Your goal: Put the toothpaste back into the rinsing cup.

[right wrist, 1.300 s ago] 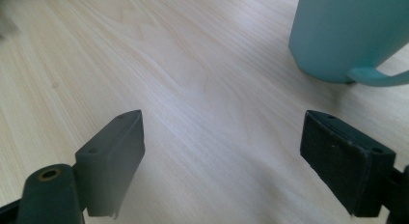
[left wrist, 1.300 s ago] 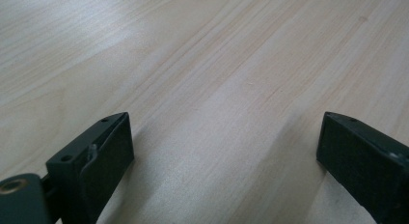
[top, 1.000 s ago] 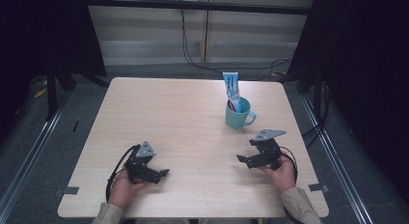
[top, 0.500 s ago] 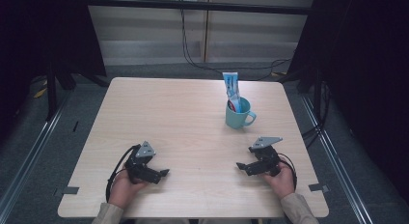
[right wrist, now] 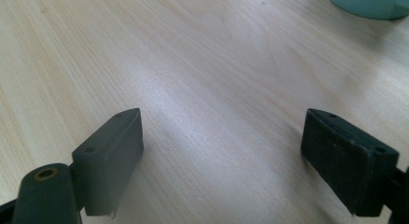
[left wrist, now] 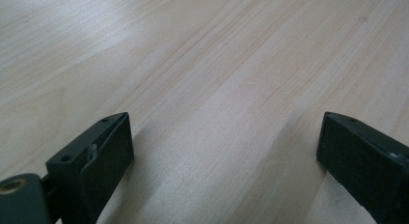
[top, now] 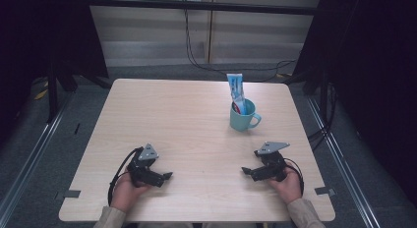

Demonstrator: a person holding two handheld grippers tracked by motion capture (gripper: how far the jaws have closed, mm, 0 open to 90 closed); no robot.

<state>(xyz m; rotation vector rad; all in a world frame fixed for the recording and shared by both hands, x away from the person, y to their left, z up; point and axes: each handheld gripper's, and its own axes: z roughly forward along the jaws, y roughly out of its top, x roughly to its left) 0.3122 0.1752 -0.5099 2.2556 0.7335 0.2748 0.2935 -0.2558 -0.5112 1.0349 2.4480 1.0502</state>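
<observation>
The left hand-held gripper rests low on the tabletop, its jaws spread wide apart with nothing but bare wood grain between them in the left gripper view. The right hand-held gripper lies on the tabletop too, jaws likewise apart and gripping nothing, pointing inward toward the left one. A teal mug stands ahead of the right hand-held gripper, well apart from it, handle turned to the near right; its base edge shows at the top right of the right gripper view. A blue-and-white tube stands upright inside the mug, leaning slightly away from the hand-held grippers
</observation>
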